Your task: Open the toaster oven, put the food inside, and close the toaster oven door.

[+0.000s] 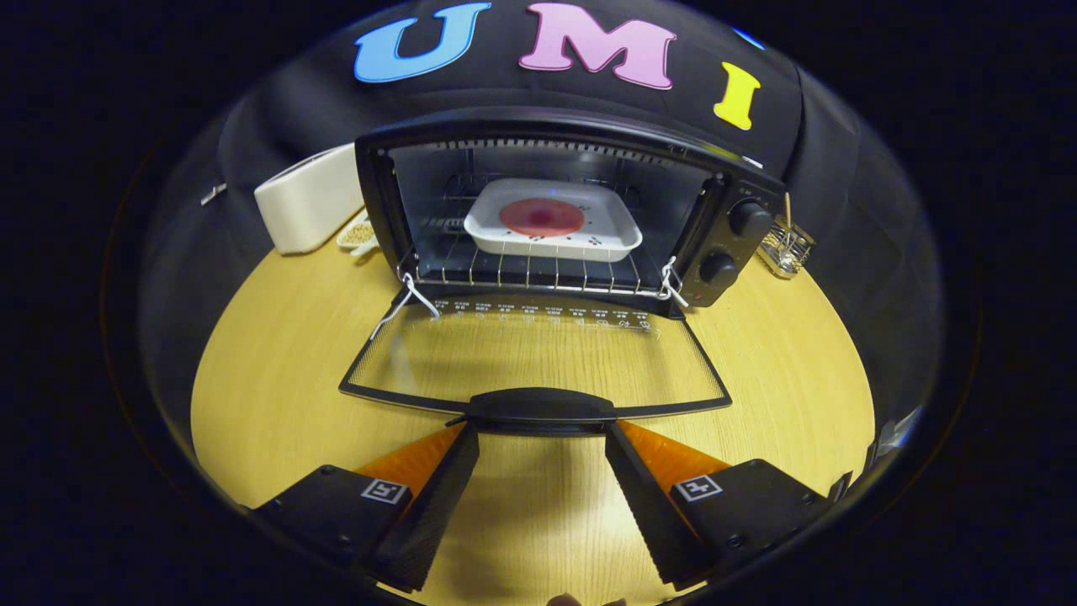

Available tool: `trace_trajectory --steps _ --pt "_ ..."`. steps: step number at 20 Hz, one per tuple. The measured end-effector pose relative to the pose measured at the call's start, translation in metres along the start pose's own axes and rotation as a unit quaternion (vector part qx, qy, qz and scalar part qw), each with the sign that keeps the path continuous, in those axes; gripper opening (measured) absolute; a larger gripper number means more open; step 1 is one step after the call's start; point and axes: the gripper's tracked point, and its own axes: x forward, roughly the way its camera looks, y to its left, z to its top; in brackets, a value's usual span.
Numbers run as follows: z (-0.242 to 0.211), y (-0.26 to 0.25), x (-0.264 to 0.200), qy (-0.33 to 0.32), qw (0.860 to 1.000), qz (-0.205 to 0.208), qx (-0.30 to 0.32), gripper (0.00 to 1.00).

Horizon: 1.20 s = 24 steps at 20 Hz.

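door handle dead ahead of spread jaws

handle [541, 407] of the lowered glass door [538, 358] sits just ahead of the gripper [541, 438], its long axis running crosswise to the 2 fingers [437, 488]. the jaws stand wide apart, holding nothing, tips flanking the handle's ends, whether touching i cannot tell. beyond it the toaster oven [555, 210] gapes, white dish [553, 220] with the food [542, 216] already on the rack [530, 269]. closing looks like the step left: lift the handle up and away.

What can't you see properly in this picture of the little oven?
- Gripper view: the toaster oven hides part of the white box and small bowl behind it.
- The wire basket is too small to see what it holds.
- The open tool has its fingertips under the door handle; contact unclear.
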Motion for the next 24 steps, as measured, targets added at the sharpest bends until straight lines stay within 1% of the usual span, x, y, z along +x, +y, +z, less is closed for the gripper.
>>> trace_trajectory --steps 3,6,10,14,18,21,24 --pt "0.013 -0.001 -0.012 -0.023 1.0 0.006 -0.003 0.99" --pt "0.03 -0.001 -0.024 -0.059 0.998 0.008 -0.007 0.99" --pt "0.062 -0.001 -0.037 -0.114 0.993 0.005 -0.032 0.99" --pt "0.095 -0.001 -0.048 -0.147 0.989 0.005 -0.023 0.97" --pt "0.111 -0.004 -0.053 -0.147 0.989 0.0 -0.019 0.98" --pt "0.124 -0.001 -0.061 -0.167 0.986 0.002 -0.012 0.98" --pt "0.13 -0.004 -0.067 -0.181 0.983 0.005 -0.024 0.98"
